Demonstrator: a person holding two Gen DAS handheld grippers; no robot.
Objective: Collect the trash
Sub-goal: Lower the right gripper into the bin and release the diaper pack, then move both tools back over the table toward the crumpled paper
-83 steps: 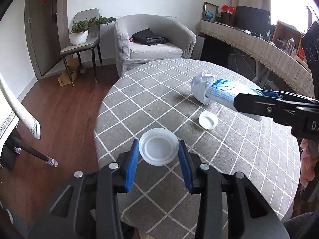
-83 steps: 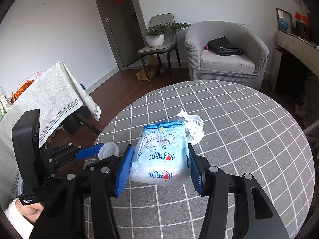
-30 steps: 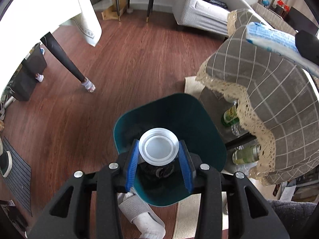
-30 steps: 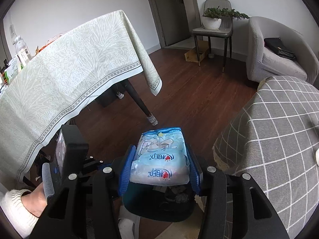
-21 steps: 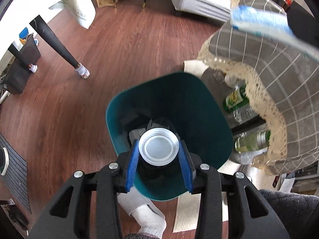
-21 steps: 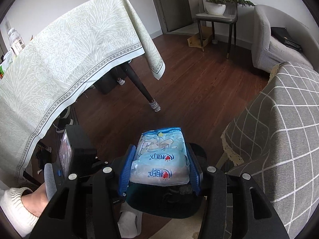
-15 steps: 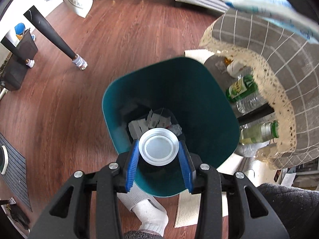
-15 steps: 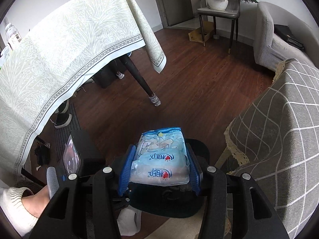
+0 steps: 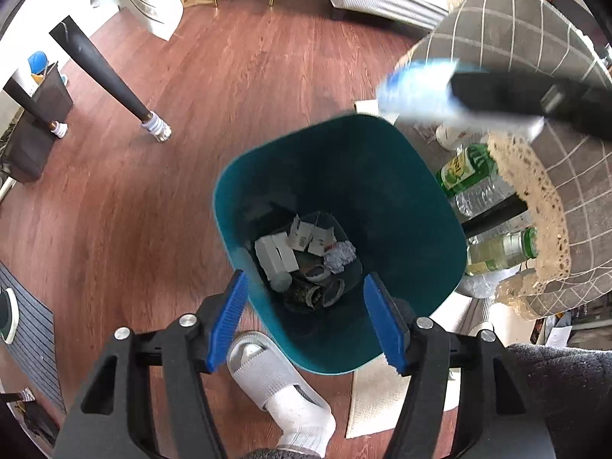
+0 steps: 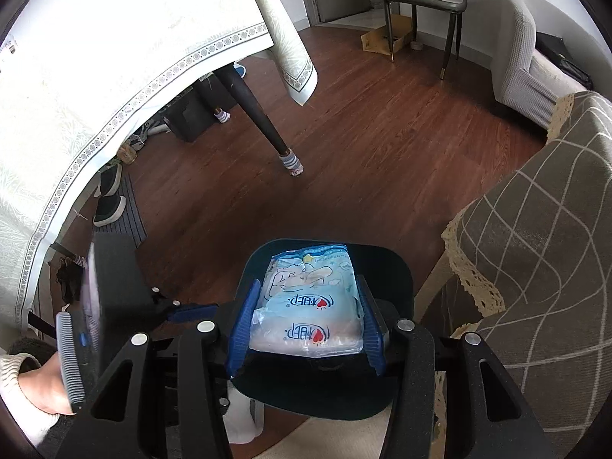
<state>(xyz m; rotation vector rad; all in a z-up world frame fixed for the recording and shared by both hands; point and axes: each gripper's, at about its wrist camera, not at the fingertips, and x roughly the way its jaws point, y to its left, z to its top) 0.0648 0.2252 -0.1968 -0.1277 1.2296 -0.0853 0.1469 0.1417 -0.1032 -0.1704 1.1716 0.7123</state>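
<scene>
Left gripper: we hold it pointing steeply down over the teal bin; its jaws are opening, the blue pads stand well apart, and nothing sits between them.
Right gripper: we keep its jaws closed on the blue-and-white plastic pack, both blue pads pressing its sides, above the bin's mouth.
Bin contents: we see white cartons, scraps of card, a crumpled paper ball and dark round pieces lying at the bottom; whether a lid lies among them we cannot tell.
Plastic pack in the left view: it shows blurred at the upper right, above the bin's far rim, with the right gripper's dark body behind it.
Bench: it stands just beside the bin under a grey checked cloth with a lace edge.
Under the bench: bottles lie beside the bin.
Floor: it is dark wood.
Person: a white-socked foot in a slipper is just beside the bin's near side.
</scene>
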